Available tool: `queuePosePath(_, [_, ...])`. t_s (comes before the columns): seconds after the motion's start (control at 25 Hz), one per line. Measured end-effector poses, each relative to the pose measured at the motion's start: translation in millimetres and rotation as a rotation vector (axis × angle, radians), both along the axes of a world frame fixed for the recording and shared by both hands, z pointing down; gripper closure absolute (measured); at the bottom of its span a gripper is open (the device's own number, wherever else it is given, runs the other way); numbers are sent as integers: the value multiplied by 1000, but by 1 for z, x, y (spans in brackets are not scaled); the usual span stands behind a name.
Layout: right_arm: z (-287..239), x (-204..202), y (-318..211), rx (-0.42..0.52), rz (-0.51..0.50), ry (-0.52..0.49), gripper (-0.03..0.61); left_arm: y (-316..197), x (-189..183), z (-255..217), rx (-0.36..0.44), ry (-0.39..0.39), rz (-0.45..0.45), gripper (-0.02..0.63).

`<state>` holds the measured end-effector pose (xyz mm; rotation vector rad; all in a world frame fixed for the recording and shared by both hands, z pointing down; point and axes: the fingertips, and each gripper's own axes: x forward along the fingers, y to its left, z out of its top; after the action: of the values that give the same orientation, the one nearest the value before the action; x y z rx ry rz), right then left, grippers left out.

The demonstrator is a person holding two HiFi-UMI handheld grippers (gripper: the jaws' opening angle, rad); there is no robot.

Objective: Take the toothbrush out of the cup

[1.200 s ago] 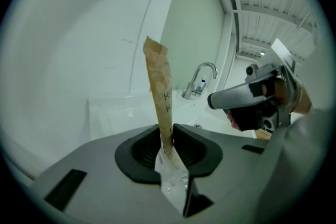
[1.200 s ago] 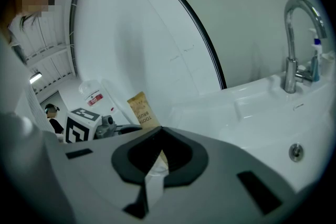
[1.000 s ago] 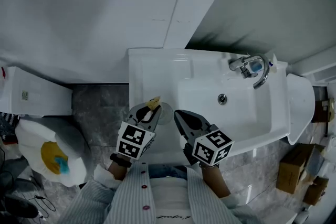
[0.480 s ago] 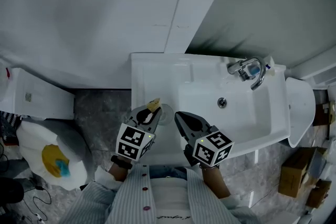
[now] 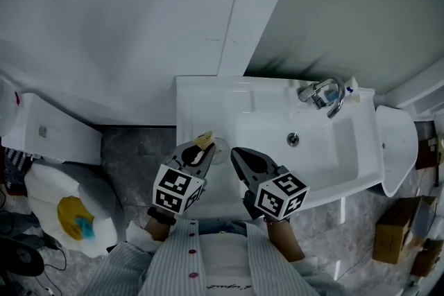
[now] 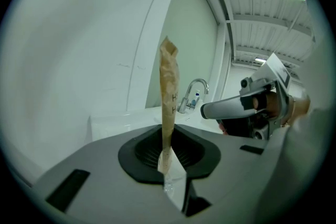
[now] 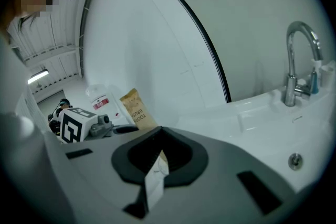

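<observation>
Brown-paper-wrapped toothbrush (image 6: 168,97) is grasped upright by the left gripper (image 5: 202,148), just left of the clear cup (image 5: 220,149) on the washbasin's (image 5: 208,97) near-left ledge; the right gripper (image 5: 236,152) is clenched, empty.

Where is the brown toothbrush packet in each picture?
Head view: the toothbrush packet pokes out of the left claw, lower middle.
Left gripper view: the packet stands upright in the centre, pinched at its bottom.
Right gripper view: the packet is left of centre.
Shared landmark: the faucet.
</observation>
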<state>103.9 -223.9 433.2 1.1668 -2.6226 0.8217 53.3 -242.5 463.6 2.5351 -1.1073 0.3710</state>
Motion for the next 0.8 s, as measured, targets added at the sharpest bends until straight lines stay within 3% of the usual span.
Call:
queuePosePath(0.2, [-12, 0, 5, 33, 4, -9, 568, 5, -5, -19, 38, 21, -15, 563])
queuePosePath(0.8, [-43, -6, 30, 113, -1, -4, 568, 41, -23, -104, 141, 201, -38, 564])
